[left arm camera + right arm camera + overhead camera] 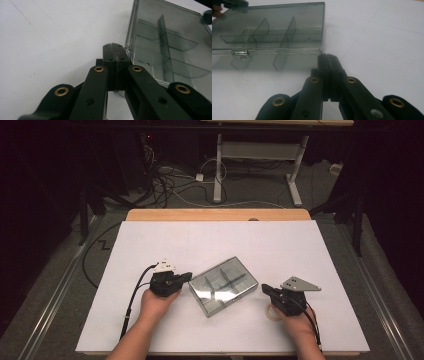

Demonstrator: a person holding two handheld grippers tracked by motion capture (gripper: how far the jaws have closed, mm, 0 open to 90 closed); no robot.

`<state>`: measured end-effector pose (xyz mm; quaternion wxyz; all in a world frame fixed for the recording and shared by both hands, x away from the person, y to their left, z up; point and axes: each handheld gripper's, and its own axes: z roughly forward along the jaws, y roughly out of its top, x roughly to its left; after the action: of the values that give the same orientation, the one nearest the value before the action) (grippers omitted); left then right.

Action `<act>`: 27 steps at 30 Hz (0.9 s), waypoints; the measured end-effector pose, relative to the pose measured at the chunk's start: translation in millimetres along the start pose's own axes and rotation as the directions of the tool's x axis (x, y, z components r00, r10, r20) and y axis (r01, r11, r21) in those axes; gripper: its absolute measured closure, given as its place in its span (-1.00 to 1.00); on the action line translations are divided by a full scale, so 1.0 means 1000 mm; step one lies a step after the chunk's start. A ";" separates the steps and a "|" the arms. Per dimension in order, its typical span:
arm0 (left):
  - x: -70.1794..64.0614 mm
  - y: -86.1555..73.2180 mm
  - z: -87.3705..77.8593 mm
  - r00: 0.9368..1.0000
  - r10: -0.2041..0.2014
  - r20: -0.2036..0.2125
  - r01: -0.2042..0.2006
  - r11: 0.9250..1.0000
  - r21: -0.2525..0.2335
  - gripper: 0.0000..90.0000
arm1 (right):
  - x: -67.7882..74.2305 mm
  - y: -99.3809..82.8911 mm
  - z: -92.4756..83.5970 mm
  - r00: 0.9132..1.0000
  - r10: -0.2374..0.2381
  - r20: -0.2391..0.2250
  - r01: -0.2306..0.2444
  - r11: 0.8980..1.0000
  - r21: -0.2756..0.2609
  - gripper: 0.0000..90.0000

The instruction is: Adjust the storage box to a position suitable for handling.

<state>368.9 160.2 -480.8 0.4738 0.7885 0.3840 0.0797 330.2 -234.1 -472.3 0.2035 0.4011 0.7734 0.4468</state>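
A clear smoky plastic organiser box [223,285] with inner dividers lies closed and skewed in the middle of the white table [150,240]. My left gripper [188,277] sits just left of it, jaws shut and empty, tips close to the box's left corner. In the left gripper view the shut jaws [115,47] point at the box's near corner [172,45]. My right gripper [264,288] rests just right of the box, jaws shut and empty. In the right gripper view its tips [327,57] lie beside the box's front corner [269,37].
A pale ring-shaped object [270,314] lies on the table under my right hand. Beyond the table's wooden far edge [215,214] the floor holds tangled cables [165,185] and a white desk frame [260,155].
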 end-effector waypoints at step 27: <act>-0.024 -0.044 -0.043 0.999 -0.024 -0.026 0.024 1.000 -0.010 0.96 | -0.004 0.017 0.024 0.999 -0.032 0.000 0.032 0.999 0.041 1.00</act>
<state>307.7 185.0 -487.7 0.4734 0.7804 0.3993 0.0863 356.2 -220.3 -469.8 0.2028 0.3928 0.7887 0.4273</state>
